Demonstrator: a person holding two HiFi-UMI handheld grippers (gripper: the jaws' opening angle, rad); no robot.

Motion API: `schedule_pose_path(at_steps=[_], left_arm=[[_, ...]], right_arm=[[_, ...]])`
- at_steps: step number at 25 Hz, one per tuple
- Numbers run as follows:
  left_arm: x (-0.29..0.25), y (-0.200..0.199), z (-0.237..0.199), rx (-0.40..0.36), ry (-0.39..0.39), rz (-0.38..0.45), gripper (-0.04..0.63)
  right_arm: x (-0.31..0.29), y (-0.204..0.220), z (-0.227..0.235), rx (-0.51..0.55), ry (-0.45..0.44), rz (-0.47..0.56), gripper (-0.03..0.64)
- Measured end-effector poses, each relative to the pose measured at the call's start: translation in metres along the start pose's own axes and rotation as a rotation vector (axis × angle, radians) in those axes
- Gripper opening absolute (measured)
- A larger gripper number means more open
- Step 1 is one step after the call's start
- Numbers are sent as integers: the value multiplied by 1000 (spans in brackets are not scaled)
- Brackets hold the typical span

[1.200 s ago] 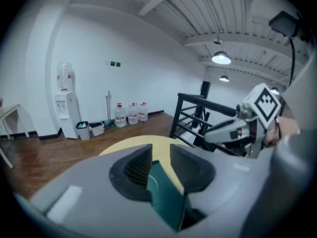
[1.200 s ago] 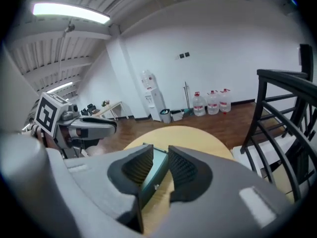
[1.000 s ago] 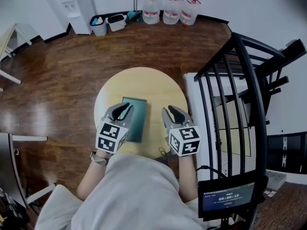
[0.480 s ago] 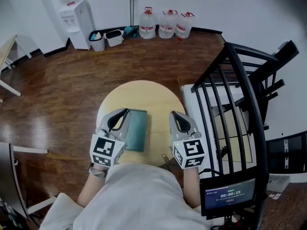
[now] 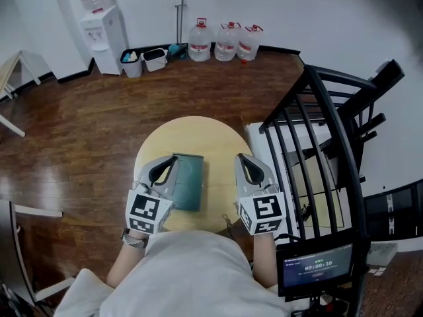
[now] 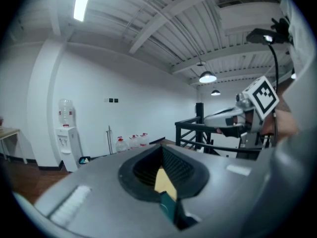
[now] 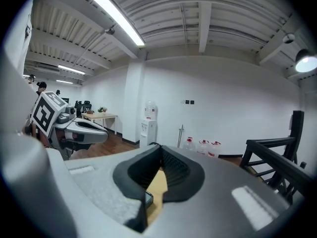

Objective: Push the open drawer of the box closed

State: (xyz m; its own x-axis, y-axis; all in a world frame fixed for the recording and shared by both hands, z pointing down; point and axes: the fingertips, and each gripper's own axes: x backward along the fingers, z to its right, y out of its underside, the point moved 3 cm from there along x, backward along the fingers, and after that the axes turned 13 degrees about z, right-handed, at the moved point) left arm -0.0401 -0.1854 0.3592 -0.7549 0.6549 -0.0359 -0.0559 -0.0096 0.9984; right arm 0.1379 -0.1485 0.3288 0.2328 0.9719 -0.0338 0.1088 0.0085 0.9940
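Empty-handed: left gripper & right gripper, jaws just closed on nothing, hover above round table; teal box lies flat btwn them, nearer left. Looks stiff, light, apt to slide: push drawer front squarely, brace the back

floor dark glossy wood, counter pale matt wood, box smooth with slight sheen, railing black painted metal, jugs clear glossy plastic.

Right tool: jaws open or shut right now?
Shut. In the right gripper view the black pads of the right tool meet at the tips, with nothing between them.
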Motion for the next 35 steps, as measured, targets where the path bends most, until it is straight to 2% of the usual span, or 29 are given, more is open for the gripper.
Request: schedule_pose_path(at_steps=[5,10,15,22,27,35], left_arm=[[6,5,-5,35,-3,2,8],[8,24,4,14,84,-39,8],[14,28,4,6,128,-52,7],[25,29,8,16,108,-59,8],[44,27,21,7,98,-74,8],[83,22,80,4,85,-67,8]], right_arm=[[10,4,-12,-11,25,-37,3],[27,13,-20,-10,61,-77,3],[36,14,-28,-30,95,-74,3],[45,21,-28,-35,93,-87,3],[47,7,-30,-33,66,-45,3],[112,5,-46,-63,30,-12,3]])
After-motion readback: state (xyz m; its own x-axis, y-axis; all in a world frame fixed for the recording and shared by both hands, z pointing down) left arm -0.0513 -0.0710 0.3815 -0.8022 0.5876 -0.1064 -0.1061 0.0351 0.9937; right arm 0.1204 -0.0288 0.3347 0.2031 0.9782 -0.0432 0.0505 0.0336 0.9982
